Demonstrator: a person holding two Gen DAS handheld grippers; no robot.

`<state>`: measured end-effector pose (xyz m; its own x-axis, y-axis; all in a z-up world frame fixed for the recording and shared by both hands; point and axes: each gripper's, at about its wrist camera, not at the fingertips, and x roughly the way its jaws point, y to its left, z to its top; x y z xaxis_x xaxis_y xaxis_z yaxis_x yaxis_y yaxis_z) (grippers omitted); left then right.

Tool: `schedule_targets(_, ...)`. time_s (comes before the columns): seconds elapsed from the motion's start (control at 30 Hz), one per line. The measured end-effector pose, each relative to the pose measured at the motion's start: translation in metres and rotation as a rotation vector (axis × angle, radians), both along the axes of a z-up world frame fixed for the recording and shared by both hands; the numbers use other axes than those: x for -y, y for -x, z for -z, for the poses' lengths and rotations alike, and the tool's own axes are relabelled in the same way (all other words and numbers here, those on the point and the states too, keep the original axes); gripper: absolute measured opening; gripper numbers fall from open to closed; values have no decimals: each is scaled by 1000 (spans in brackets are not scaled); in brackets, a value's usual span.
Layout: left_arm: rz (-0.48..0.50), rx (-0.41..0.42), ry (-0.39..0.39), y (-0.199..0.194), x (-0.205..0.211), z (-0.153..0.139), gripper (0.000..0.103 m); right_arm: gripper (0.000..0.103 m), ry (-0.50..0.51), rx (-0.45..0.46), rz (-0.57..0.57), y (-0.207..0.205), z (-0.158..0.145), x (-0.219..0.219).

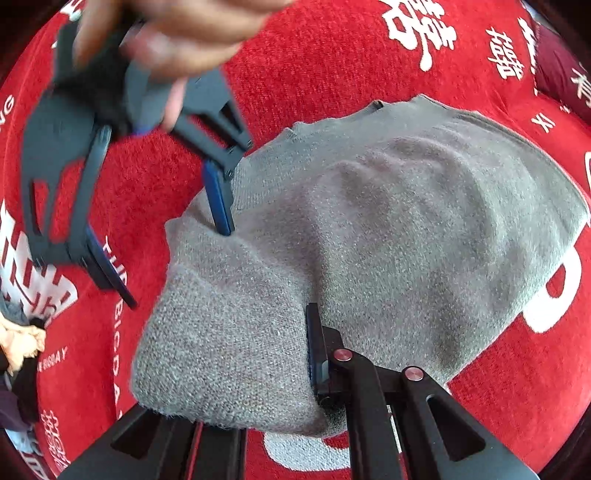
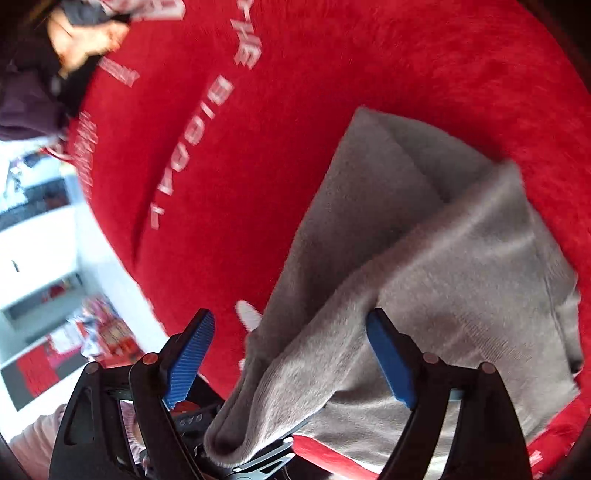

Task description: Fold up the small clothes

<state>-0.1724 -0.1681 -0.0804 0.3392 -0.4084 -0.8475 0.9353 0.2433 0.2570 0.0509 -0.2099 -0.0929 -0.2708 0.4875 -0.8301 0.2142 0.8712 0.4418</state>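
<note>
Grey knitted garment (image 1: 369, 229), partly folded, lying on a red cloth (image 1: 332, 55) printed with white characters and Latin lettering; all positions below are given relative to this garment. Left wrist view: the left tongs (image 1: 258, 369) sit at the garment's near edge, where only one blue-padded finger (image 1: 314, 347) is visible, pressed against a thick fold of knit; the other finger is covered by that fold, so the tongs appear to grip the garment, though the closure itself is hidden. Right tongs (image 1: 177, 266), blurred, stand at the garment's left edge, with one blue finger touching the knit beside a raised fold and the other hanging apart over the red cloth; the person's hand (image 1: 177, 33) holds them from above. Right wrist view: the right tongs (image 2: 291, 358) stand wide apart, and a loose flap of the garment (image 2: 424, 258) drapes between the two blue pads without being pinched. Crumpled dark and pale clothes (image 1: 18, 343) lie at the cloth's edge, well apart from the garment on its left
</note>
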Motion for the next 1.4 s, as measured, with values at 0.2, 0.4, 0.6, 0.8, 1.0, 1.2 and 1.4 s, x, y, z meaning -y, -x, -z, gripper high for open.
schedule_targets(0.2, 45, 56, -9, 6, 0, 2, 10, 89, 134, -97, -78, -19, 25, -22)
schedule_targets(0.4, 13, 23, -2, -1, 2, -3, 10, 69, 214, -73, -115, -15, 31, -25)
schedule_targets(0.6, -23, -40, 20, -8, 5, -20, 10, 16, 78, 109, 121, 22, 0, 35)
schedule_targets(0.8, 10, -13, 71, 10, 12, -58, 10, 15, -93, 256, 367, 65, -36, 78)
schedule_targets(1.0, 89, 24, 132, 42, 28, -101, 10, 14, -249, 440, 542, 113, -85, 112)
schedule_targets(1.2, 198, 53, 175, 92, 59, -131, 10, 14, -325, 631, 700, 194, -128, 171)
schedule_targets(1.4, 339, 81, 144, 151, 97, -131, 10, 14, -330, 730, 877, 292, -130, 219)
